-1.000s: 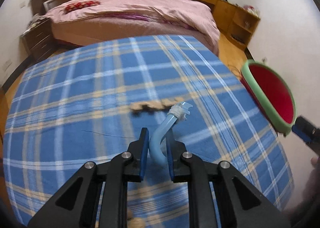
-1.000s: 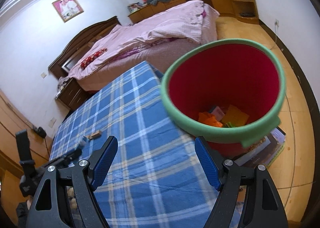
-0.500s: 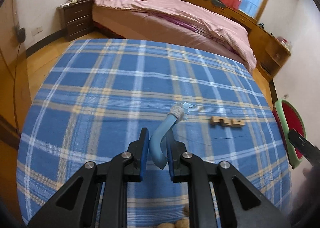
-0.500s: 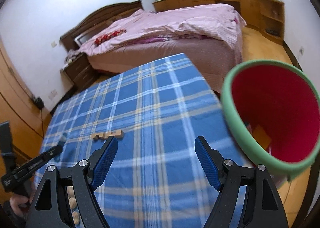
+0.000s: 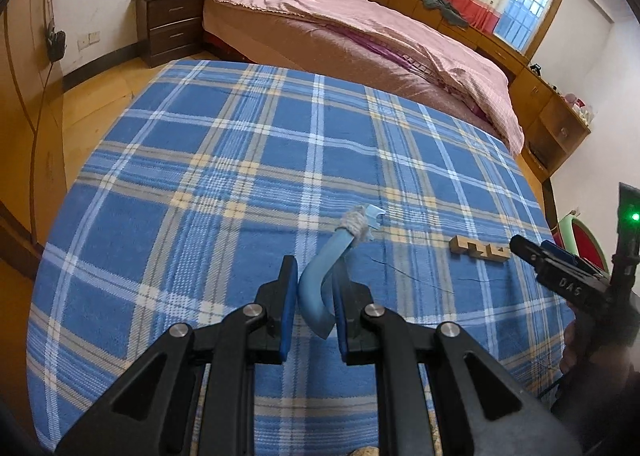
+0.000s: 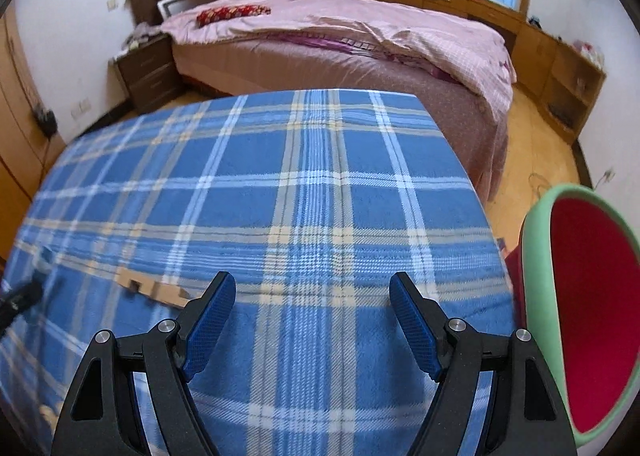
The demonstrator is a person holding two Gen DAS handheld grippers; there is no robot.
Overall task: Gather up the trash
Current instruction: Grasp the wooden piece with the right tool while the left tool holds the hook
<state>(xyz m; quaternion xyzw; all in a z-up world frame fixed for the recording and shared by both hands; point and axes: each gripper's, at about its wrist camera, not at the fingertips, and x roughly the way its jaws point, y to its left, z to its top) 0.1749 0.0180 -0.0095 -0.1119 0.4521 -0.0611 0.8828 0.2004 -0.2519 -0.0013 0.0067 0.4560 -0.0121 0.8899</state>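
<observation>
The left gripper [image 5: 314, 296] is clamped on a curved blue tube [image 5: 320, 272] above the plaid table [image 5: 200, 184], while the right gripper [image 6: 312, 320], with jaws apart and empty, probably must next reach the wooden piece [image 6: 154, 290] at its 10 o'clock, with the red bin [image 6: 576, 316] at 3 o'clock.

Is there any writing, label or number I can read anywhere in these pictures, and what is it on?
"DAS": pale letters on the black body of the right hand-held gripper, seen in the left wrist view; the last character could be a 5.
No other legible text appears anywhere.
</observation>
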